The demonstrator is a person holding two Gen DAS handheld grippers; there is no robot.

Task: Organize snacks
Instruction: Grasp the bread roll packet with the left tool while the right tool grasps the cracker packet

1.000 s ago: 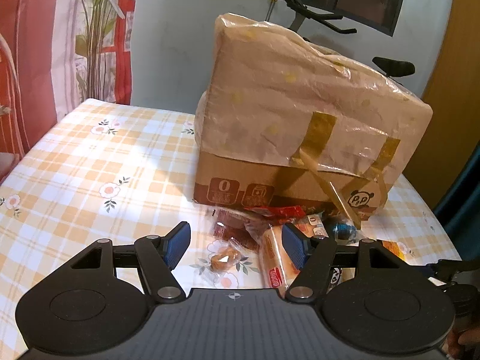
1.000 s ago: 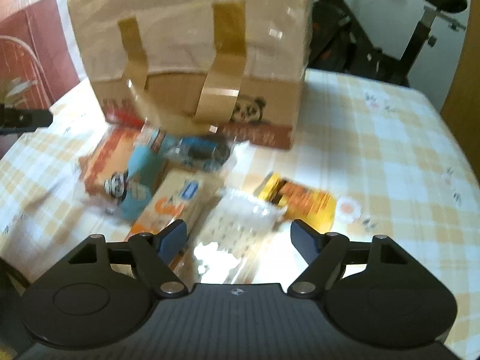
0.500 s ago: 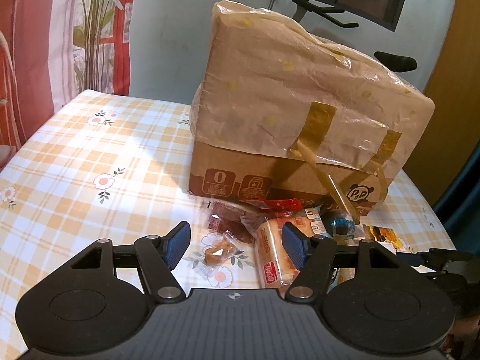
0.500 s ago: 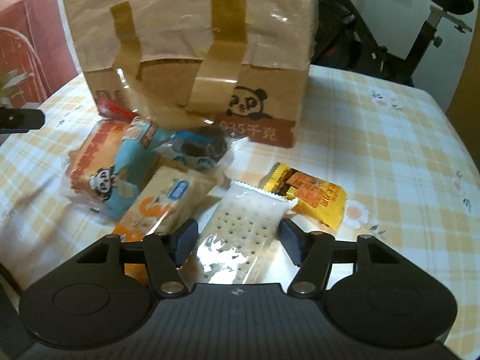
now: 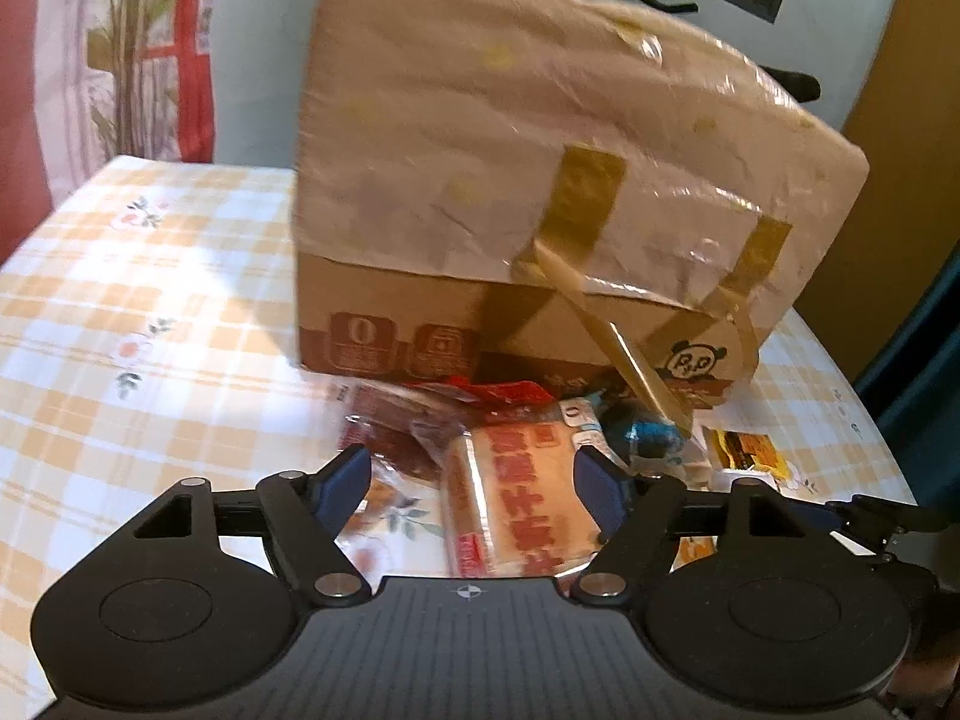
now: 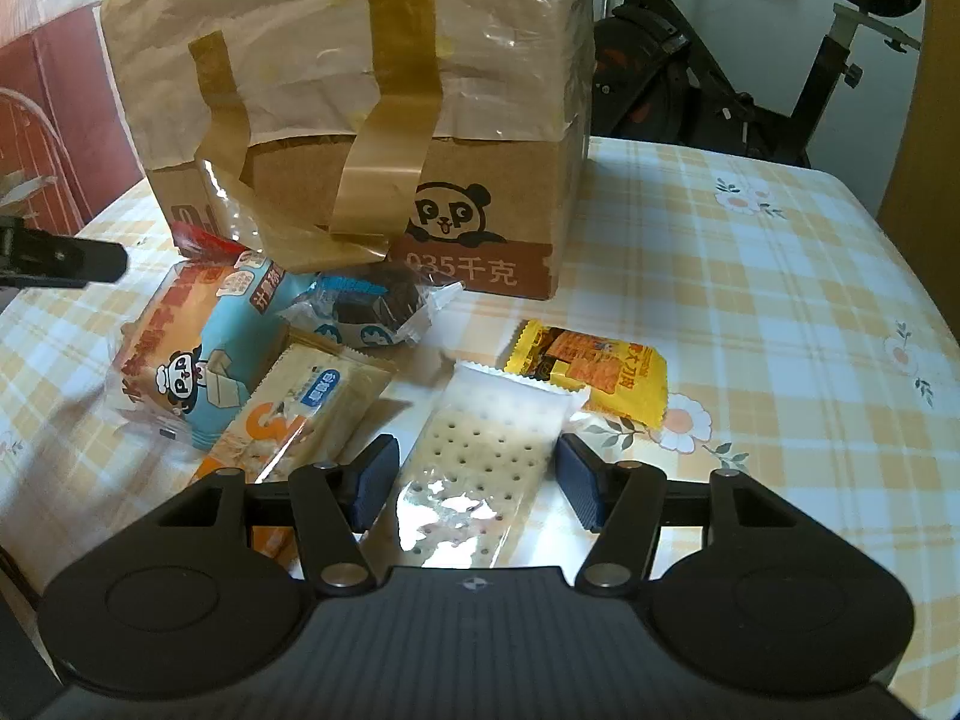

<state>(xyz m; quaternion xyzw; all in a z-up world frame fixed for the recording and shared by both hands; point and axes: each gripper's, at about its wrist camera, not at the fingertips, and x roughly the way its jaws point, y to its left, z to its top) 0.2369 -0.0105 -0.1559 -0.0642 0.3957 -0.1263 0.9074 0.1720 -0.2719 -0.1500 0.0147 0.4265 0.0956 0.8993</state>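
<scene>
1. Right gripper (image 6: pixel 474 483) sits low over the checked tablecloth (image 6: pixel 750 276), jaws apart with the clear cracker packet (image 6: pixel 480 456) lying between them; the pads stand just off its edges, not pressing
2. Left gripper (image 5: pixel 474 483) is opening, jaws wide, and the end of the orange-red bread pack (image 5: pixel 510 504) shows between them with neither pad on it
3. Just in front of the cardboard box (image 6: pixel 492 180), on the right gripper's side, the yellow snack packet (image 6: pixel 600 375) lies flat, touching the far corner of the cracker packet
4. Left of the cracker packet, the beige and orange bar wrapper (image 6: pixel 300 408) lies at a slant, nearer than the box
5. Past it, the blue panda bread pack (image 6: pixel 198 354) and a dark round cake in clear wrap (image 6: pixel 372 306) sit close against the box front
6. From the left wrist, a dark reddish packet (image 5: pixel 390 432) lies left of the bread pack, near the box's corner
7. Cardboard box, panda printed on its front, stands mid-table, its top wrapped in a crumpled paper cover (image 5: pixel 510 138) with loose brown tape strips (image 6: pixel 390 138) hanging down
8. Behind the box, an exercise bike (image 6: pixel 750 78) stands beyond the table edge
</scene>
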